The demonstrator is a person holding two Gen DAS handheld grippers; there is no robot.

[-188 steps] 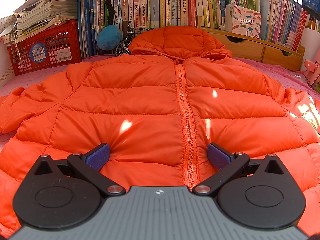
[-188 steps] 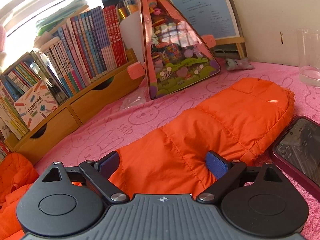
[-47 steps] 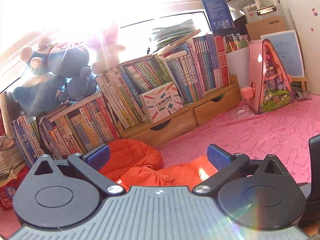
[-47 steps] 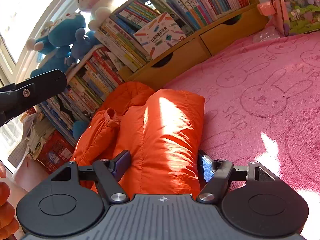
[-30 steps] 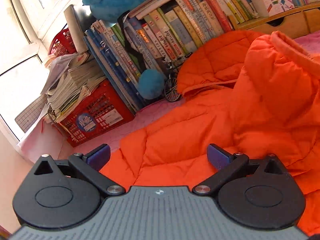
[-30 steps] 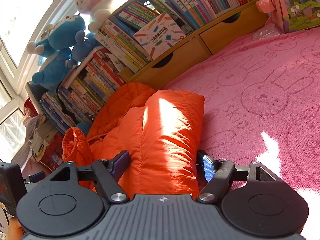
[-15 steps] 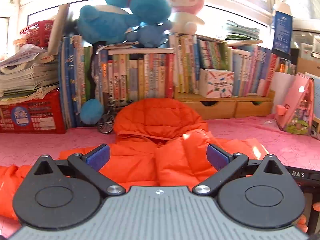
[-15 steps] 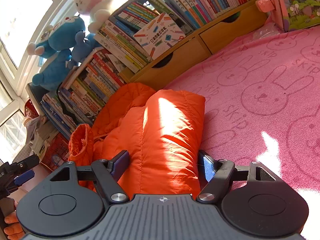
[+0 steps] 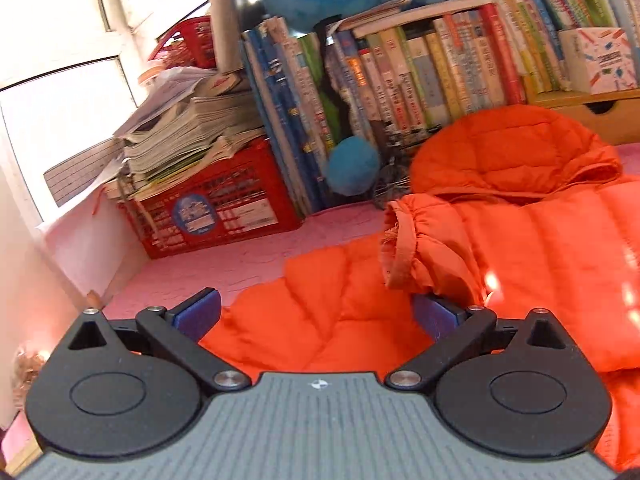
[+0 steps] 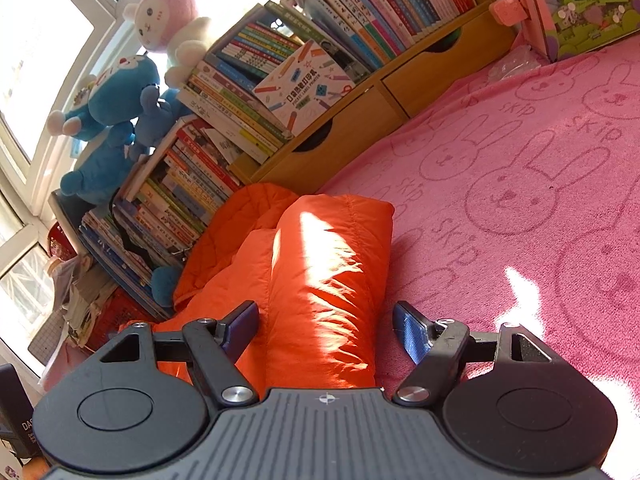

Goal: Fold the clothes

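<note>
The left gripper (image 9: 316, 312) stands released, its blue pads wide apart over the near edge of the orange jacket (image 9: 520, 248). Just ahead of its right pad lies a sleeve cuff (image 9: 400, 248), folded in across the jacket's body. The hood (image 9: 508, 152) lies farther back, against a row of books (image 9: 400, 76), with a red crate (image 9: 216, 208) to the left.

The right gripper (image 10: 326, 330) is also released: its pads flank a folded part of the jacket without pressing it, the right pad clear of the fabric. The jacket rests on a pink cloth (image 10: 520, 200) covering the surface, with a wooden drawer unit (image 10: 380, 96) beyond.
</note>
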